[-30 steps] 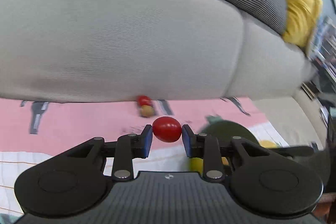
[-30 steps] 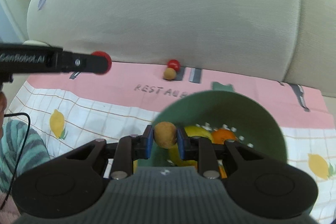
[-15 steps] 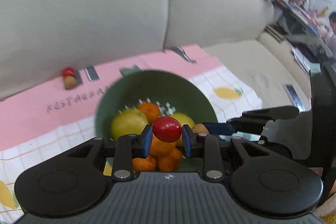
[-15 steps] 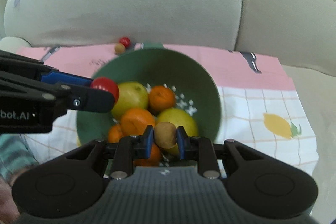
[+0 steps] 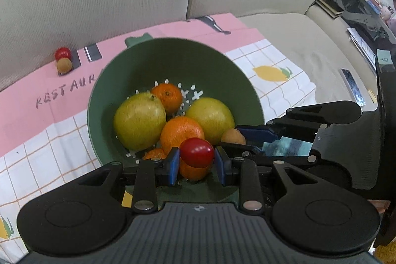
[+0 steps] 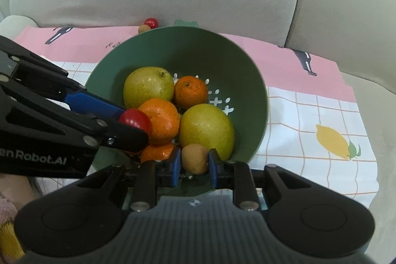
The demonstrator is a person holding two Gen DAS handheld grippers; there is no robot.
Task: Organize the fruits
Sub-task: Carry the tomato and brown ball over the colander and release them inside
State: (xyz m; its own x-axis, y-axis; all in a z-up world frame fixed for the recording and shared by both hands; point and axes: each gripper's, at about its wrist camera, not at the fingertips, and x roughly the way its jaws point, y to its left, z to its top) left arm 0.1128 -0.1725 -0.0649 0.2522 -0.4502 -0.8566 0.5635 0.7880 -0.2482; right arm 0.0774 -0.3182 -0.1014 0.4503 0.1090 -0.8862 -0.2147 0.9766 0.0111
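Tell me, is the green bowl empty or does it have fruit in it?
It has fruit. The green bowl holds two yellow-green pears and several oranges, with its white drain holes showing behind them.

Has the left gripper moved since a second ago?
Yes. In the right wrist view, the left gripper came rightward over the green bowl.

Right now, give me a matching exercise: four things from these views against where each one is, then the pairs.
Things:
1. red tomato
2. small brown fruit
3. green pear
4. second red tomato

Places:
A. on the pink cloth by the sofa back
B. in the right gripper
C. inside the green colander
D. in the left gripper

Pairs: 1-D, 2-B, 3-C, 4-A
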